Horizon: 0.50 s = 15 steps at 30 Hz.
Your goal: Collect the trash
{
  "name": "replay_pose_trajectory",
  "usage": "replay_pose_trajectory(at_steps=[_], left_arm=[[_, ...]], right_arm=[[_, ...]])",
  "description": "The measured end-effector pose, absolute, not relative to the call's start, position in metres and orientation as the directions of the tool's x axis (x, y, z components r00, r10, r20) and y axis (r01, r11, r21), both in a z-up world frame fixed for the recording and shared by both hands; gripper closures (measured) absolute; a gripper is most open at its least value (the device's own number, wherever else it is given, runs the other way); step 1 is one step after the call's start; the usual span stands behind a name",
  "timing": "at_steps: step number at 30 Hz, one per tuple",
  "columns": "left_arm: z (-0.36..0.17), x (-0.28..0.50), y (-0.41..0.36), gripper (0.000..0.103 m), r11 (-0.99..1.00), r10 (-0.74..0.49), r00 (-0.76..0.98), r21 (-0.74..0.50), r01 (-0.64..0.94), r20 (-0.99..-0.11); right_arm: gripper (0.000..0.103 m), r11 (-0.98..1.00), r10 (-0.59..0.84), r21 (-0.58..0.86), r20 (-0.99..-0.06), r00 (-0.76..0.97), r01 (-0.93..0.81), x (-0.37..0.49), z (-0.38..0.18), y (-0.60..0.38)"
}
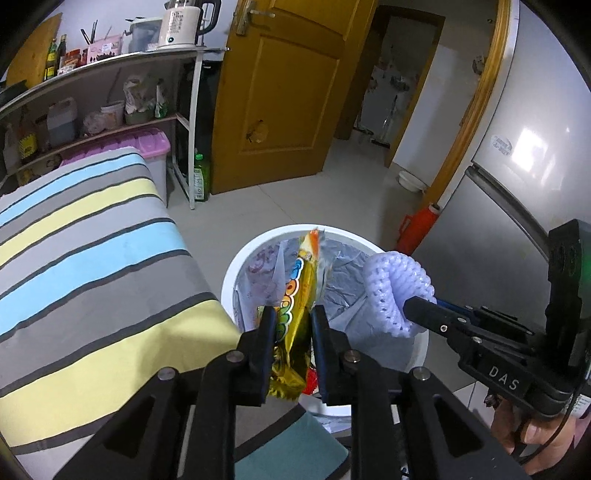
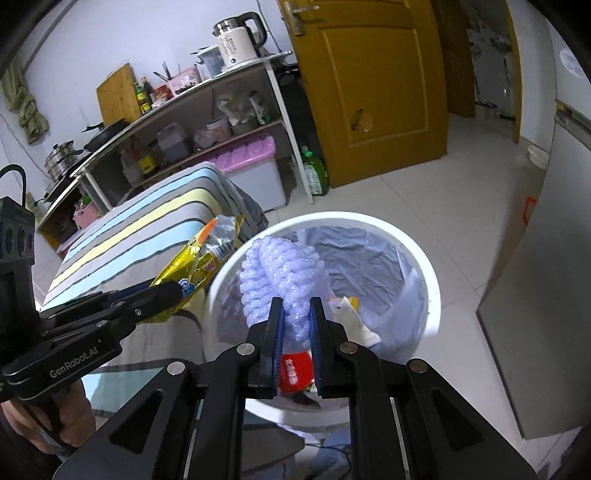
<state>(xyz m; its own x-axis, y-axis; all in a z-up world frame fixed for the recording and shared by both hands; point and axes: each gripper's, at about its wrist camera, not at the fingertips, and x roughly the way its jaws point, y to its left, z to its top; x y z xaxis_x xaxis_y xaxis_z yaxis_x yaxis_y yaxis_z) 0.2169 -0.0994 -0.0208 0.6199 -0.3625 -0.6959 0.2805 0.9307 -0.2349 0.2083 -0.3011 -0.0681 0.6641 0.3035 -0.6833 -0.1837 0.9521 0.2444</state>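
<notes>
Two grippers pinch trash: left gripper (image 1: 291,325) a crinkled gold snack wrapper (image 1: 299,295) (cartoon lettering), right gripper (image 2: 297,317) lavender foam netting (image 2: 284,273).

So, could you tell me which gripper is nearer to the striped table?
Left. The left gripper, with the snack wrapper between its jaws, hangs right by the striped table's edge at the bin's rim. The right gripper, holding the foam net, is over the bin, farther off.

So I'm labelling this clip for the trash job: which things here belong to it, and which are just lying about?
Part of the job:
- yellow snack wrapper in the left tool
- white foam net in the right tool
- white lined bin, with a red-labelled bottle inside

Just lying about:
- kettle
- green bottle
- pink-lidded box
- striped cloth
</notes>
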Motion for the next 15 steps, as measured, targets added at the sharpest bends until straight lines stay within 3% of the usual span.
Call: replay_pose_trajectory(at_steps=[7,15], left_arm=[[-0.0245,0.2210,-0.0998,0.074,0.926,-0.375,0.607,-0.248,0.285,-0.700],[-0.0168,0.2126,-0.0942,0.074,0.928,-0.372,0.631,-0.243,0.284,-0.681]], right_arm=[[0.074,0.956,0.289,0.248,-0.695,0.658,-0.158,0.2113,-0.0739,-0.3068],[0.070,0.957,0.285,0.240,-0.681,0.674,-0.163,0.2032,-0.0673,-0.3080]])
